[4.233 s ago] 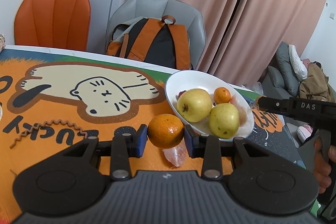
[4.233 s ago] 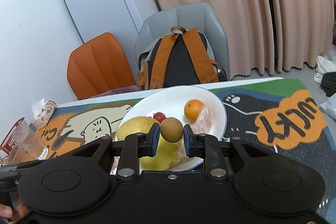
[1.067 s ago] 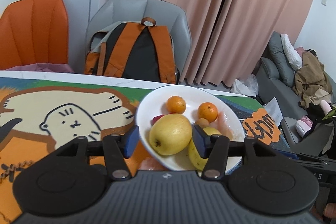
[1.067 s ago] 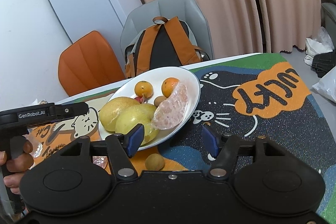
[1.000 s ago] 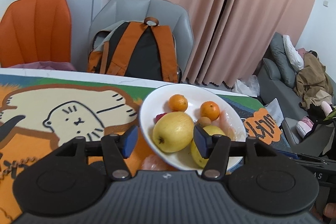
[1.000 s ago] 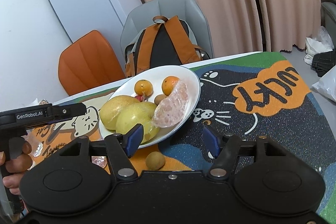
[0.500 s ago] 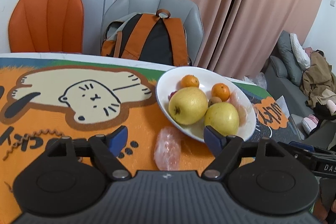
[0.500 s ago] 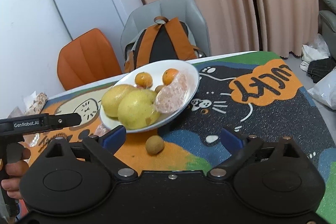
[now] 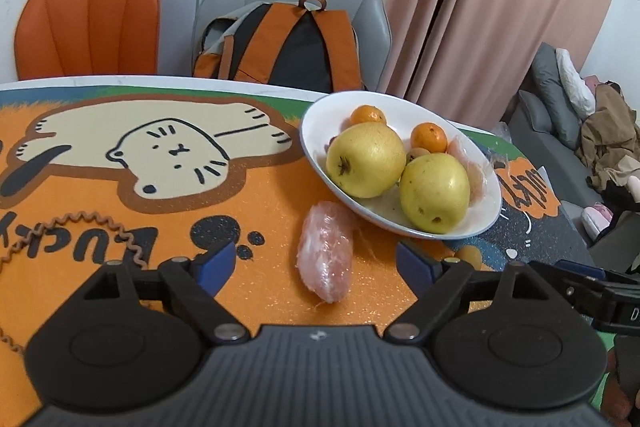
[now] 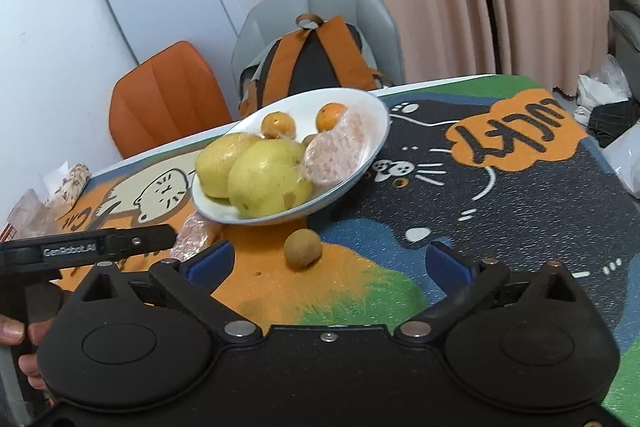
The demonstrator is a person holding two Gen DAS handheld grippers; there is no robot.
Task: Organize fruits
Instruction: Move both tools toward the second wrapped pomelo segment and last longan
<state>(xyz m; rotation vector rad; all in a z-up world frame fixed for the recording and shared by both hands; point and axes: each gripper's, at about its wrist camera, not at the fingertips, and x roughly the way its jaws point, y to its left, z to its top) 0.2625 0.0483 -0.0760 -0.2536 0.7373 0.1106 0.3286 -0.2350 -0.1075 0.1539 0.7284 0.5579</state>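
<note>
A white bowl (image 9: 490, 183) (image 10: 378, 135) on the cat-print mat holds two yellow pears (image 9: 366, 159) (image 10: 268, 177), two small oranges (image 9: 429, 137) (image 10: 278, 125) and a wrapped pink pomelo segment (image 10: 334, 155). A second wrapped pomelo segment (image 9: 325, 251) lies on the mat in front of the bowl, between the wide-open jaws of my left gripper (image 9: 316, 261). A small brown round fruit (image 10: 303, 249) lies on the mat just ahead of my open, empty right gripper (image 10: 328, 265). The pomelo segment on the mat also shows in the right wrist view (image 10: 196, 233).
A grey chair with an orange-black backpack (image 9: 288, 47) and an orange chair (image 9: 88, 19) stand behind the table. A coiled cord (image 9: 72, 227) lies on the mat at left. A glass and wrapped items (image 10: 44, 195) sit at the table's far left.
Both grippers let go of their fruit, now in the bowl, then pulled back and lowered with jaws opened wide. The pomelo segment and brown fruit on the mat now lie before them.
</note>
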